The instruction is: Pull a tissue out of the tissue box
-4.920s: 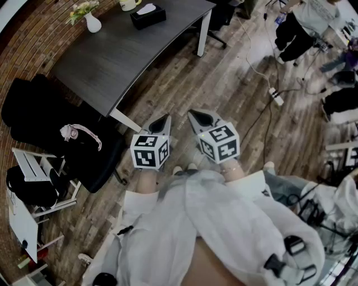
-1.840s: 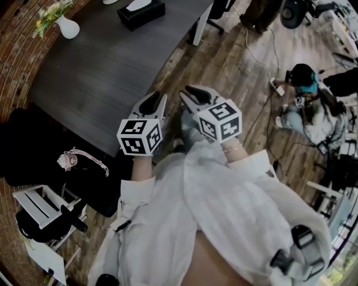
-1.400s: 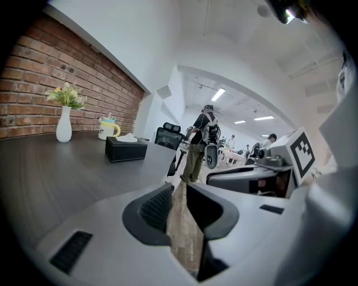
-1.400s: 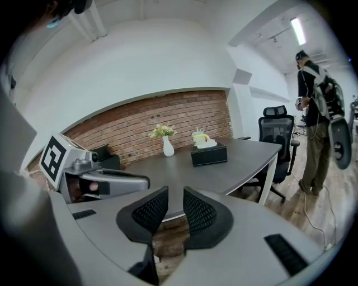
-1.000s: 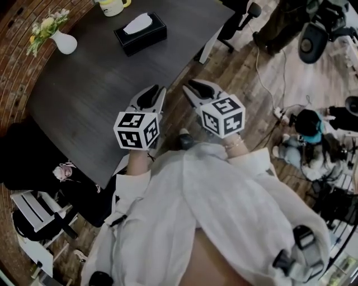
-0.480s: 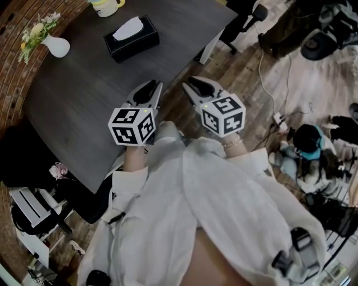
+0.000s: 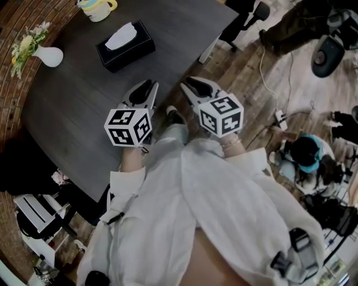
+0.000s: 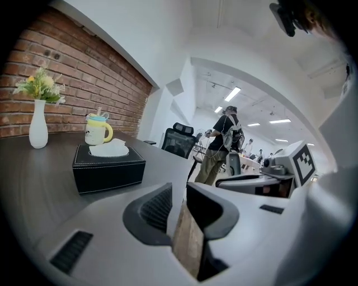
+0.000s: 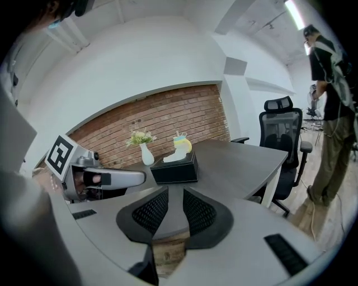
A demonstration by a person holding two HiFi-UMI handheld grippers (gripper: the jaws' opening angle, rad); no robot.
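Note:
A black tissue box (image 7: 132,51) lies on the dark grey table (image 7: 78,106), and a white tissue (image 7: 120,37) stands up out of its slot. My left gripper (image 7: 146,85) hangs over the table's near edge, well short of the box, jaws slightly apart with nothing between them. Beside it, my right gripper (image 7: 187,82) is over the table's edge, also narrowly open and empty. The left gripper view has the tissue box (image 8: 109,170) ahead and to the left of the left gripper (image 8: 179,192). In the right gripper view the tissue box (image 9: 174,169) sits straight beyond the right gripper (image 9: 175,198).
A yellow mug (image 7: 95,8) and a white vase (image 7: 49,56) with flowers stand behind the box by the brick wall. An office chair (image 9: 282,139) is at the table's right end. A standing person (image 9: 330,106), another person (image 7: 305,153) low on the floor, and a power strip (image 7: 278,117) are to the right.
The tissue box has drawn nearer in the head view as both grippers moved forward over the table's edge. The jaws look the same.

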